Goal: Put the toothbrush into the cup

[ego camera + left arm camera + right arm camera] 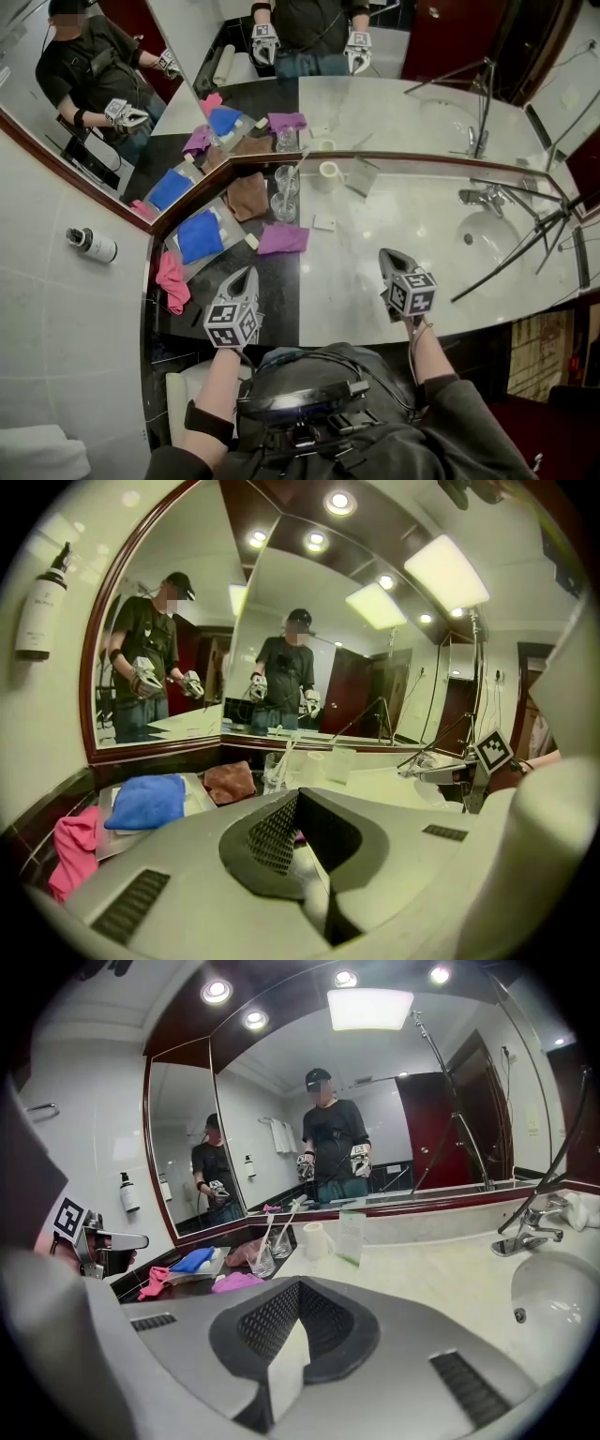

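While a toothbrush (268,1228) stands in a glass (262,1262) near the mirror, the left gripper (246,275) and right gripper (386,255) hover over the counter (394,220), jaws together, both empty.

Person is wearing a dark grey top with matching sleeves (469,422), a black band (208,422) on the left forearm and a black head rig (300,394). Left gripper (248,275) and right gripper (386,255) are showing grey shells and black mesh pads (272,836), each carrying a black-and-white marker cube (232,324). A thin cable (413,349) is running along the right wrist.
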A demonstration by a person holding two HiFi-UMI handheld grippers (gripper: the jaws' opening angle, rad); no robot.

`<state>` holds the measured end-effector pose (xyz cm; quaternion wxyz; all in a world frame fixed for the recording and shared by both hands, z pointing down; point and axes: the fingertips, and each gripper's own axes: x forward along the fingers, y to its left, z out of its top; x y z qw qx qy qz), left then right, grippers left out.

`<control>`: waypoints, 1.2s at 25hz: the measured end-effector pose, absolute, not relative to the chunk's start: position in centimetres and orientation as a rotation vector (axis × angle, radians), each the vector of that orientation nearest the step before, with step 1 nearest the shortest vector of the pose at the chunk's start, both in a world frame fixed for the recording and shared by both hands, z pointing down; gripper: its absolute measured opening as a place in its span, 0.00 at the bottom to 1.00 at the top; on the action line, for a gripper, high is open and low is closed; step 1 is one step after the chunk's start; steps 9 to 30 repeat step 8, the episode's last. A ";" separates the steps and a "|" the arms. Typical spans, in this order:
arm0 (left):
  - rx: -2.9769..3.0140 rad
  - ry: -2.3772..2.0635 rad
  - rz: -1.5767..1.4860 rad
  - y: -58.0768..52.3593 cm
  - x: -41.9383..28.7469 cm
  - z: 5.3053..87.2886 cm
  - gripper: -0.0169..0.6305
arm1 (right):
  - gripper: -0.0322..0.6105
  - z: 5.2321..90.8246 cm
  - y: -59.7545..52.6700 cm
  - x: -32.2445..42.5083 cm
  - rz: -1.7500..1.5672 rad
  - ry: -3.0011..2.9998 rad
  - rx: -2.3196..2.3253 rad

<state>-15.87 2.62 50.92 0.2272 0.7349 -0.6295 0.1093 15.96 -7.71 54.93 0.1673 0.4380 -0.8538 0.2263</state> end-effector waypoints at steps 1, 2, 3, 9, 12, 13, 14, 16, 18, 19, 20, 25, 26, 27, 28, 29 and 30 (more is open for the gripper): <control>2.023 -1.738 0.300 2.7 -15.9 50.9 0.03 | 0.07 54.9 -7.8 15.8 0.644 -2.433 1.243; 2.022 -1.741 0.300 2.8 -15.9 50.8 0.03 | 0.07 54.9 -7.9 15.7 0.644 -2.436 1.240; 2.021 -1.743 0.301 2.9 -16.0 50.8 0.03 | 0.07 54.9 -8.0 15.5 0.645 -2.437 1.237; 2.009 -1.752 0.306 3.6 -16.3 51.1 0.03 | 0.07 55.3 -7.8 14.7 0.647 -2.443 1.217; 2.009 -1.752 0.306 3.6 -16.3 51.1 0.03 | 0.07 55.3 -7.8 14.7 0.647 -2.443 1.217; 2.009 -1.752 0.306 3.6 -16.3 51.1 0.03 | 0.07 55.3 -7.8 14.7 0.647 -2.443 1.217; 2.009 -1.752 0.306 3.6 -16.3 51.1 0.03 | 0.07 55.3 -7.8 14.7 0.647 -2.443 1.217; 2.009 -1.752 0.306 3.6 -16.3 51.1 0.03 | 0.07 55.3 -7.8 14.7 0.647 -2.443 1.217; 2.009 -1.752 0.306 3.6 -16.3 51.1 0.03 | 0.07 55.3 -7.8 14.7 0.647 -2.443 1.217; 2.009 -1.752 0.306 3.6 -16.3 51.1 0.03 | 0.07 55.3 -7.8 14.7 0.647 -2.443 1.217; 2.009 -1.752 0.306 3.6 -16.3 51.1 0.03 | 0.07 55.3 -7.8 14.7 0.647 -2.443 1.217; 2.009 -1.752 0.306 3.6 -16.3 51.1 0.03 | 0.07 55.3 -7.8 14.7 0.647 -2.443 1.217; 2.009 -1.752 0.306 3.6 -16.3 51.1 0.03 | 0.07 55.3 -7.8 14.7 0.647 -2.443 1.217; 2.009 -1.752 0.306 3.6 -16.3 51.1 0.03 | 0.07 55.3 -7.8 14.7 0.647 -2.443 1.217; 2.009 -1.752 0.306 3.6 -16.3 51.1 0.03 | 0.07 55.3 -7.8 14.7 0.647 -2.443 1.217; 2.009 -1.752 0.306 3.6 -16.3 51.1 0.03 | 0.07 55.3 -7.8 14.7 0.647 -2.443 1.217; 2.009 -1.752 0.306 3.6 -16.3 51.1 0.03 | 0.07 55.3 -7.8 14.7 0.647 -2.443 1.217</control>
